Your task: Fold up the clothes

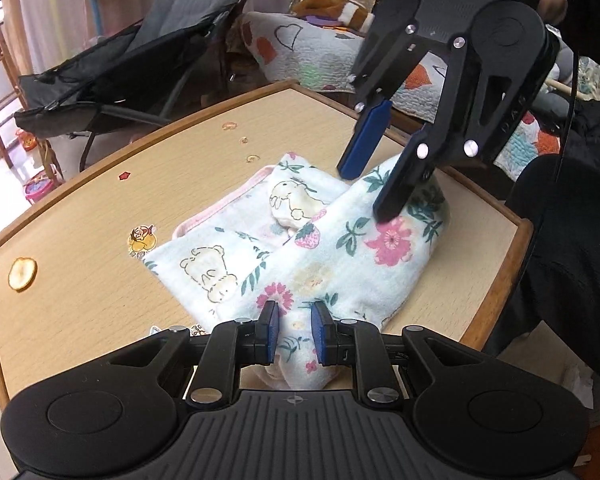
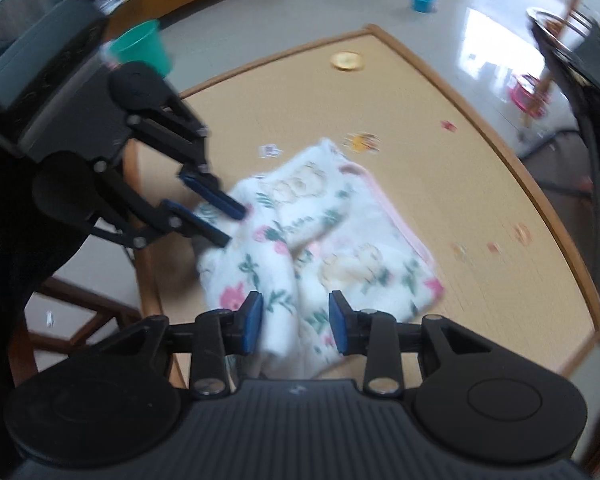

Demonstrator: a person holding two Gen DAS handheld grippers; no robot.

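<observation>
A: Lying on the pale wooden table is a white cloth, printed with pink flowers, green leaves, a strawberry and pale yellow bears, with a pink hem showing along one edge. It is sitting folded over itself in a loose bundle, with a thick ridge running along the side nearer the person.

B: Where are the tongs sitting against it?

A: The left gripper is reaching over the near end of that ridge, and a fold of cloth is running between its blue pads, which are standing narrow and pinching it. The right gripper is hanging at the far end; its jaws are standing apart, one fingertip touching the flower print and the other hovering just above the cloth (nothing looks clamped there). In its own blurred view the right gripper is showing the cloth passing between its pads with gaps at both sides.

B: Any writing?

A: Raised letters are running down the right gripper's arm in the left wrist view, but I cannot read them. Small cartoon stickers are dotting the table, and a round yellowish slice is lying near its corner, well apart from the cloth.
</observation>
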